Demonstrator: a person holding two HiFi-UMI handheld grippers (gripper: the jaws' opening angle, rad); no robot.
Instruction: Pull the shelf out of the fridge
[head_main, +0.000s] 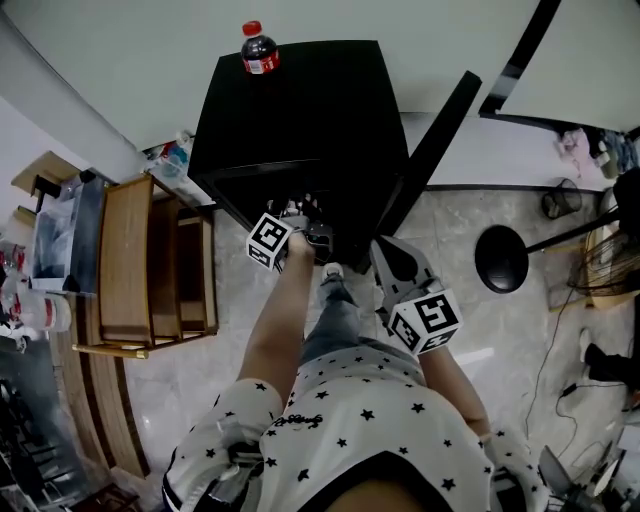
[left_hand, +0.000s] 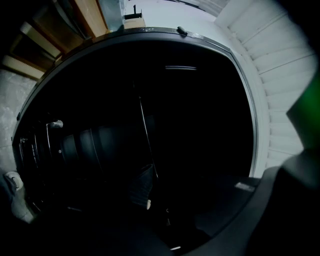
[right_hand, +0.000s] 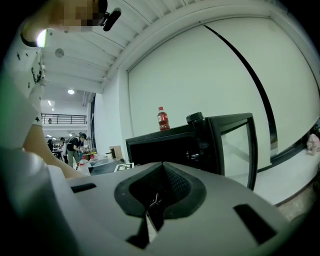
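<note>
A black mini fridge (head_main: 300, 110) stands on the floor with its door (head_main: 430, 150) swung open to the right. My left gripper (head_main: 310, 232) reaches into the fridge's dark mouth. In the left gripper view the inside is almost black; thin shelf wires (left_hand: 145, 130) barely show, and the jaws are lost in the dark. My right gripper (head_main: 385, 262) hangs back in front of the fridge, below the door. Its jaws (right_hand: 152, 212) are shut with nothing between them. The right gripper view shows the fridge (right_hand: 165, 145) and its glass door (right_hand: 235, 145) ahead.
A cola bottle (head_main: 259, 50) stands on the fridge top. A wooden shelf unit (head_main: 130, 260) is close on the left. A round black stand base (head_main: 500, 258) and cables lie on the floor at the right. My shoe (head_main: 333, 272) is by the fridge.
</note>
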